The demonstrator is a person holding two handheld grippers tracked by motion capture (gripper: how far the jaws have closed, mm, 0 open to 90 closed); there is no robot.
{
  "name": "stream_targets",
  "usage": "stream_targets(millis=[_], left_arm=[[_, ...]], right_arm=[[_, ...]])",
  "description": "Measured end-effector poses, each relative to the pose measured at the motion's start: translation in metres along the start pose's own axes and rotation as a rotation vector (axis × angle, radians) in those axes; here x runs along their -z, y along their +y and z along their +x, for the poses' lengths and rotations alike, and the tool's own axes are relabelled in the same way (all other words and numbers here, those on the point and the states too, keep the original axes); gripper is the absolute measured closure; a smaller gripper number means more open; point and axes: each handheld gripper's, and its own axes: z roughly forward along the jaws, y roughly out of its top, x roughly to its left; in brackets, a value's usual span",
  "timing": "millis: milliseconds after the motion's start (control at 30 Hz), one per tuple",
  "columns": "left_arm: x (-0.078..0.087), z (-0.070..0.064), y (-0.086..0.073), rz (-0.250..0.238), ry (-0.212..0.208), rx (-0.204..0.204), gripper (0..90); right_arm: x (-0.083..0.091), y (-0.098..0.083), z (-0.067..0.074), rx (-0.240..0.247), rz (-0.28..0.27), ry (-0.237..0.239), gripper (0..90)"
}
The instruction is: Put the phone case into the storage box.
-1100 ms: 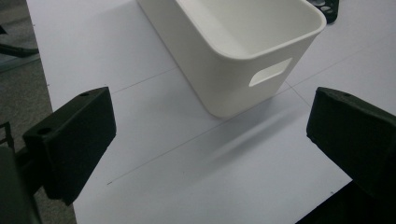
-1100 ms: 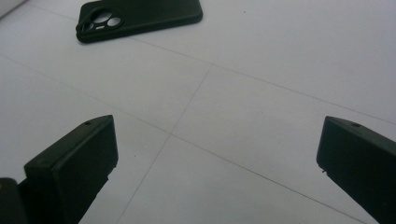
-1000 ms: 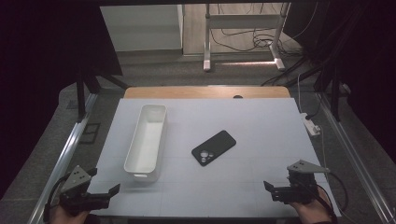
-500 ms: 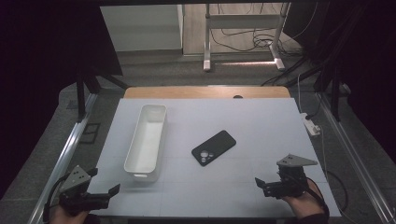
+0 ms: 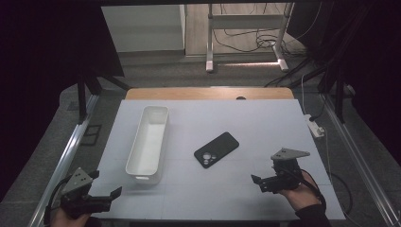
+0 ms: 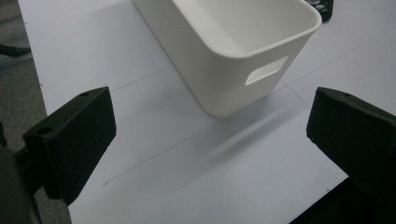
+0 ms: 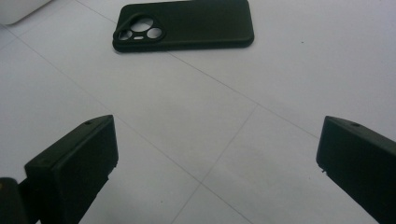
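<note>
Phone (image 5: pixel 216 149) lay flat and face down near the middle of the table (image 5: pixel 265 118), its black back and camera rings uppermost, set at a slant with the camera end toward the person. To its left, well apart from it, stood a long white bin (image 5: pixel 148 142), running lengthwise away from the person, its inside bare as far as could be seen. The right claw (image 5: pixel 264 182) hovered over the near right part of the table, near the phone but not touching it, held in a hand (image 5: pixel 302 191) that came in from the bottom edge; its jaws stood wide apart with nothing between them, and in the right gripper view the phone (image 7: pixel 184 24) lay ahead of them on the white surface. The left claw (image 5: pixel 106 196) sat at the near left corner, just short of the bin's near end, its jaws likewise spread and empty; in the left gripper view the bin (image 6: pixel 233 51) rose ahead, a handle slot cut in its end wall.
</note>
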Motion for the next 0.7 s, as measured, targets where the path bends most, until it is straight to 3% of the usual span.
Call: stream_targets(millis=[167,700], left_arm=[[0.000,0.000,0.000,-0.001,-0.002,0.002,2.4],[0.000,0.000,0.000,0.005,-0.004,-0.008,2.7]], right_arm=[[-0.005,0.008,0.000,0.017,-0.001,-0.003,0.0],[-0.027,0.031,0.003,0.049,0.018,0.064,0.0]])
